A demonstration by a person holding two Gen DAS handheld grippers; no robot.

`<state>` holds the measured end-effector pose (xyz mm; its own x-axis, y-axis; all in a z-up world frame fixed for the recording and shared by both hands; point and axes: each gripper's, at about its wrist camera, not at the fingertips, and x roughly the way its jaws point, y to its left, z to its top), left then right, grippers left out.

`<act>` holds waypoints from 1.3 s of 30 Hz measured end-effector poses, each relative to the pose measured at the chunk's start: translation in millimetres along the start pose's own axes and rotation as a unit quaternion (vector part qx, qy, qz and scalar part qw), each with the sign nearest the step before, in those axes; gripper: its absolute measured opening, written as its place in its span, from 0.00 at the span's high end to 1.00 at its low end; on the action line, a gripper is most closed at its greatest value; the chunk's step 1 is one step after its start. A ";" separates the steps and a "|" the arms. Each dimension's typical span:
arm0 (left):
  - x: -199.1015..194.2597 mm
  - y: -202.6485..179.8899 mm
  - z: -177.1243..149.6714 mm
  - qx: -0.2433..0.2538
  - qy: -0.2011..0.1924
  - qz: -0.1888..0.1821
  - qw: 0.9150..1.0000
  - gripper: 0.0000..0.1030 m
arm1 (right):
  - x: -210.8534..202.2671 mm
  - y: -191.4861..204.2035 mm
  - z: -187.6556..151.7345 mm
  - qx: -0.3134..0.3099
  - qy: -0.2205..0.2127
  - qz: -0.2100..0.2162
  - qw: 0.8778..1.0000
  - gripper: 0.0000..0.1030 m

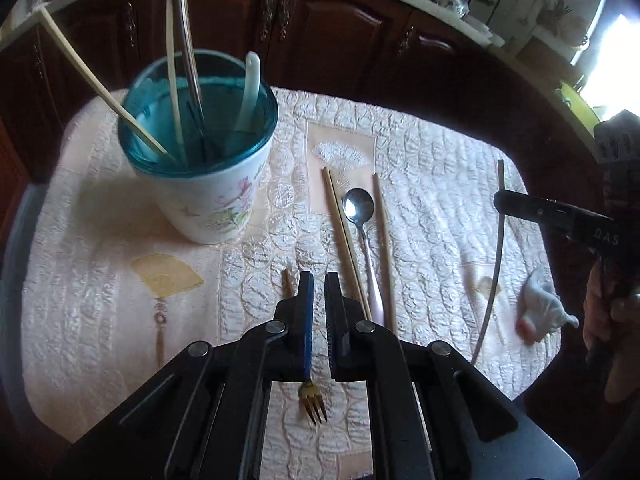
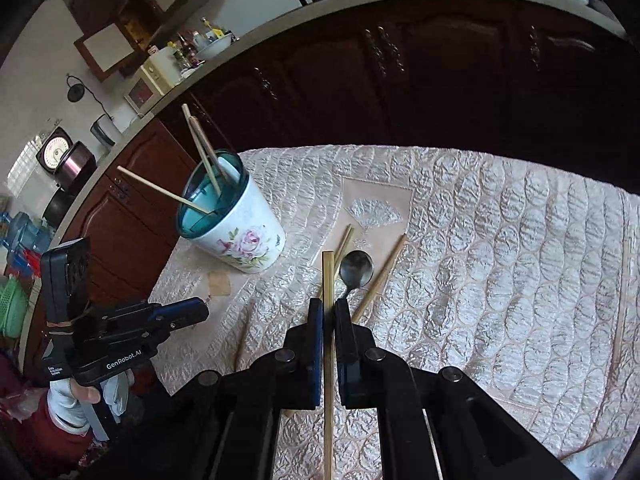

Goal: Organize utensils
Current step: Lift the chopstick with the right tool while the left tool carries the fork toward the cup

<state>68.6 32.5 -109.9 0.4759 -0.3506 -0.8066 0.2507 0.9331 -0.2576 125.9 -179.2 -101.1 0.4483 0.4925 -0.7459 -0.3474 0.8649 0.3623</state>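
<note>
Bamboo chopstick (image 2: pixel 328 320), pinched thin in the closed right gripper (image 2: pixel 328 312), may pivot and miss the floral teal-lined cup (image 2: pixel 236 224); the left gripper (image 1: pixel 316 292) seemingly clamps a small gold fork (image 1: pixel 314 404).

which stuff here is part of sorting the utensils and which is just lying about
Part of the job:
- floral cup holding utensils
- chopstick in the right gripper
- small fork in the left gripper
- metal spoon and loose chopsticks on the cloth

Just lying about:
- white crumpled thing at the cloth's edge
- kitchen items on the counter
</note>
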 end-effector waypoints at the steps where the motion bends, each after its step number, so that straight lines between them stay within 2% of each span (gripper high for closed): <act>1: -1.4 -3.2 -0.8 0.002 -0.003 0.001 1.000 0.96 | -7.4 2.9 0.3 -0.004 -0.003 -0.001 1.000 0.95; 8: 5.1 7.5 -6.9 -0.008 0.005 0.012 1.000 0.94 | -8.3 13.8 -5.0 -0.013 -0.007 -0.014 1.000 0.95; 11: 36.1 8.6 -7.9 -0.015 0.028 0.030 0.999 0.82 | -8.8 10.3 -7.9 -0.006 -0.011 -0.016 1.000 0.95; 14: 70.9 7.6 -9.5 -0.019 0.058 0.043 0.997 0.82 | -15.3 11.7 -8.7 -0.008 -0.014 -0.016 1.000 0.95; 18: 110.3 6.3 -10.7 -0.017 0.084 0.065 0.994 0.82 | -24.0 12.9 -10.0 -0.011 -0.015 -0.016 1.000 0.95; 19: 112.7 4.7 -10.0 -0.011 0.075 0.068 0.995 0.83 | -25.7 13.4 -10.8 -0.010 -0.016 -0.016 1.000 0.95; 21: 113.6 0.5 -7.7 0.006 0.080 0.065 0.995 0.95 | -29.8 14.2 -12.1 -0.011 -0.019 -0.016 1.000 0.95; 24: 97.0 1.6 -8.0 0.004 0.076 0.045 0.996 0.95 | -34.7 16.1 -12.4 -0.012 -0.023 -0.015 1.000 0.95; 28: 43.9 4.6 -6.0 -0.007 0.034 0.022 0.999 0.95 | -46.9 23.5 -10.4 -0.017 -0.038 -0.007 0.999 0.95; 35: -33.9 15.1 0.3 -0.014 -0.030 0.015 0.999 0.95 | -64.8 45.4 0.5 -0.039 -0.062 0.003 0.997 0.95; 39: -62.6 14.6 11.1 -0.006 -0.063 0.028 0.998 0.95 | -69.7 59.5 11.8 -0.054 -0.070 0.008 0.996 0.95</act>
<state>51.9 67.2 -57.2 0.5911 -0.3036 -0.7473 0.2099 0.9524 -0.2209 83.7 -160.9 -20.9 0.5507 0.5207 -0.6524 -0.4377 0.8456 0.3055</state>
